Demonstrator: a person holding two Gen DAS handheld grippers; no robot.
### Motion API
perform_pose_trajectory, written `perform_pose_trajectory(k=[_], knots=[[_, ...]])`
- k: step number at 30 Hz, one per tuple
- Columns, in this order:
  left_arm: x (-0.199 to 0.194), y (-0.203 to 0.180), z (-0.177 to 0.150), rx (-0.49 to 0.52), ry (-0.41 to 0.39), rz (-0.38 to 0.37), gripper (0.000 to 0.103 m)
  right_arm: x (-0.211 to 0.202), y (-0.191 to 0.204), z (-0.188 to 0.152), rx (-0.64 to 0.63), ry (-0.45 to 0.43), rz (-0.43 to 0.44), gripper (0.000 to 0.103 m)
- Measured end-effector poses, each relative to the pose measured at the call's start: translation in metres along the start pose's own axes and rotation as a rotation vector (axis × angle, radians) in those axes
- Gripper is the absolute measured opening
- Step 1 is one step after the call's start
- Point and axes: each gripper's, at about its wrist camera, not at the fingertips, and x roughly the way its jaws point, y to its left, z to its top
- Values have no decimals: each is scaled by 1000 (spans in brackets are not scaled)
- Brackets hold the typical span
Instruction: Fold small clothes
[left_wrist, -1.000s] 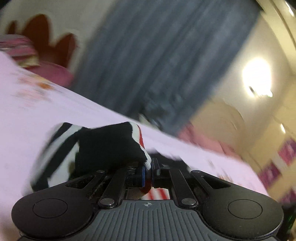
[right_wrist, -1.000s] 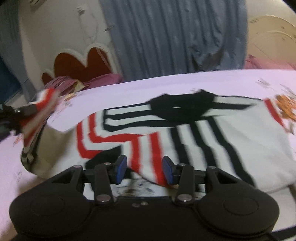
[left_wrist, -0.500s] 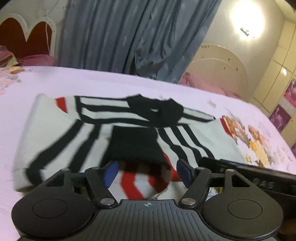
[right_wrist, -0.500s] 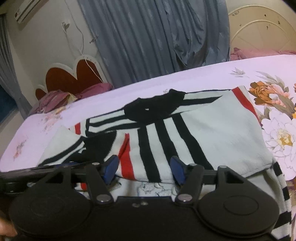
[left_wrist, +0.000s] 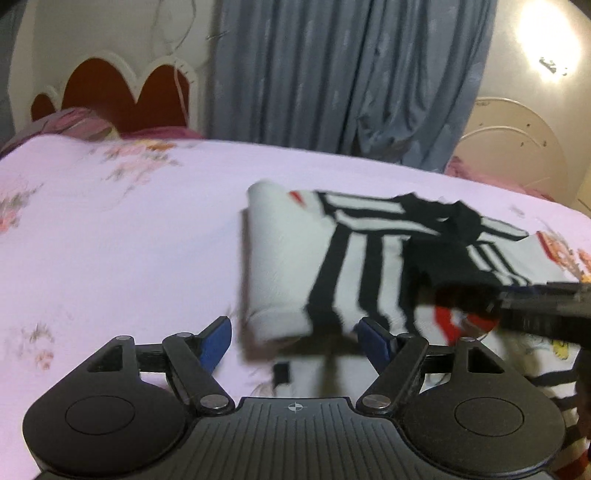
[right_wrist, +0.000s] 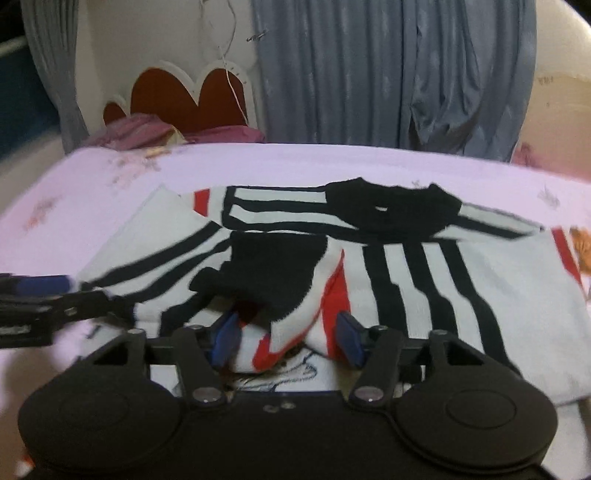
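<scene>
- A white sweater (right_wrist: 498, 295) with black and red stripes lies on the bed (left_wrist: 110, 258), partly folded, its black collar (right_wrist: 391, 210) toward the headboard (right_wrist: 177, 96).
- In the left wrist view the sweater's left side is doubled over into a thick white fold (left_wrist: 273, 266) near the middle of the bed.
- A sleeve with a black cuff (right_wrist: 273, 273) lies across the front of the sweater, red stripes showing beneath it.
- The left gripper (left_wrist: 295, 341) hangs low over the sweater's near-left corner; its jaws are spread and opening, and the fold's end sits between the blue pads (left_wrist: 216, 341) without either pressing on it.
- The right gripper (right_wrist: 288, 336) is at the sweater's near edge, by the cuff; its jaws are closing with a bunch of white and red cloth between them. The picture is blurred, so I cannot tell whether the pads grip it yet.
- Each gripper shows at the side edge of the other's view.
- A grey-blue curtain (right_wrist: 369, 74) hangs behind the bed.
</scene>
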Motion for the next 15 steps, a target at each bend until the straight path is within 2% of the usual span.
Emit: perform_pose_trajectory(k=[1,3,4,7,10,12,15], knots=[[2,2,-2,2,2,6,75,1,-2,2,13,2,-4,22],[7,1,-4,28,-7,27,75,0,-11,7,80,-8,24,15],[10,-1,-4,43,-12,43,75,-2,-14,10,105,-19,32,8],[20,-5,0,61,-25,62,74,-14,-30,25,182,-83,36,6],[29,-8,5,54,-38,62,74,-29,-52,35,231,-152,-8,6],[33,-9,8,44,-45,53,56,-36,-73,35,267,-167,-50,6],[39,-8,8,22,-32,30,41,-28,-105,19,366,-87,-57,6]])
